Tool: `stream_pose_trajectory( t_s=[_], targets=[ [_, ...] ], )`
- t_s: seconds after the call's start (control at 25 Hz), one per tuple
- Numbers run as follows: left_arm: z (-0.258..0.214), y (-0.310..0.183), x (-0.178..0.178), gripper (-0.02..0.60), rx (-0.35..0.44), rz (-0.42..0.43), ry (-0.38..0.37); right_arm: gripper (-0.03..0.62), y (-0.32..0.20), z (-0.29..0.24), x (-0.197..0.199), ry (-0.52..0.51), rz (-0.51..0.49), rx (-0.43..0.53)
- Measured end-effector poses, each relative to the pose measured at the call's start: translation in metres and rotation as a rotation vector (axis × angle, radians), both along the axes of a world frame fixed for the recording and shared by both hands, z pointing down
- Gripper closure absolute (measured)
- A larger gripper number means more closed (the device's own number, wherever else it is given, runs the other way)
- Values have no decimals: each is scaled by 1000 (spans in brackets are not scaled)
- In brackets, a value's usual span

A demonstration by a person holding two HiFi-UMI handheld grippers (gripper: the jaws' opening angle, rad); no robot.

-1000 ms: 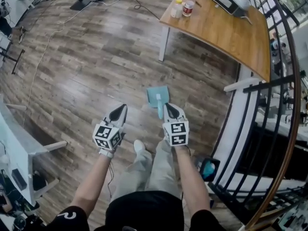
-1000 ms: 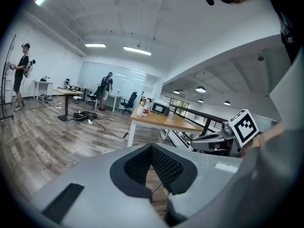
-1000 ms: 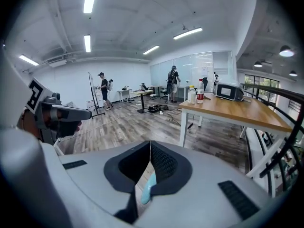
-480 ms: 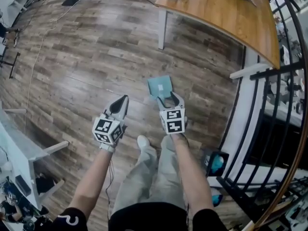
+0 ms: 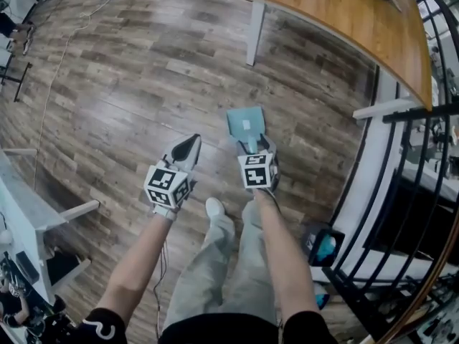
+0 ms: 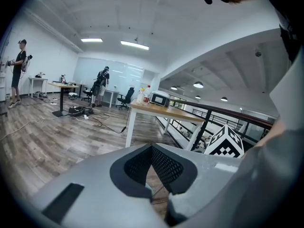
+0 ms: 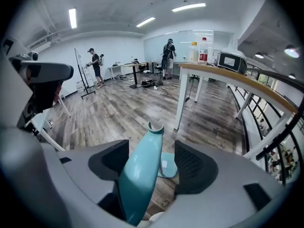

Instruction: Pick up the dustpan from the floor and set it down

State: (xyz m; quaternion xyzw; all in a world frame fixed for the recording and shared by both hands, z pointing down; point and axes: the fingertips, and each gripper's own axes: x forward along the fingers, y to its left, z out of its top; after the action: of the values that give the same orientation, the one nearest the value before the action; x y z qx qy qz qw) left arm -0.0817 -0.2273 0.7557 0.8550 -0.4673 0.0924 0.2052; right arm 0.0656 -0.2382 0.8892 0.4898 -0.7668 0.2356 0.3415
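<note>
1. The teal dustpan [image 5: 245, 123] lies on the wooden floor [image 5: 136, 84] just ahead of your feet. Its pan points toward the desk [image 5: 344, 20] and its handle [image 7: 141, 167] rises back toward you.
2. Judging by this, you are at the set-down: the pan looks to rest on the boards, so the release is the step in hand.
3. The jaws of your right gripper [image 5: 254, 145] have just been opening and now stand wide. The handle runs up between them, close by the left pad and clear of the right one, so nothing is clamped.
4. The next move calls for drawing the right gripper straight back along the handle, without nudging it sideways and tipping the pan.
5. Your left gripper [image 5: 188, 147] hangs beside the right one, well apart from the dustpan, with its jaws closed on nothing.
6. The railing [image 5: 401, 156] runs along your right.
</note>
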Motion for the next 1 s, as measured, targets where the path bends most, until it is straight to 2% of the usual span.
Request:
stream_pose_trajectory(
  t_s=[0.16,0.28,0.32,0.48,0.64,1.0],
  targets=[
    [11,-4,-4,583,-8,-9,7,335,-1,11,-4,8,27,-27],
    [14,-5,-5,583,-12,-5,11,399,1,16,-5,34,39,-45],
    [14,-5,-4,583,-13,-3,12,422,0,17,-3,48,45,-42],
    [16,-4,-7,583,-10,-3,10,431,-3,17,4,68,73,-28],
    [15,-4,-9,583,-12,-4,12,505,-6,14,21,103,142,1],
    [14,-7,-2,583,-7,12,3,514,-3,13,38,120,125,14]
  ],
)
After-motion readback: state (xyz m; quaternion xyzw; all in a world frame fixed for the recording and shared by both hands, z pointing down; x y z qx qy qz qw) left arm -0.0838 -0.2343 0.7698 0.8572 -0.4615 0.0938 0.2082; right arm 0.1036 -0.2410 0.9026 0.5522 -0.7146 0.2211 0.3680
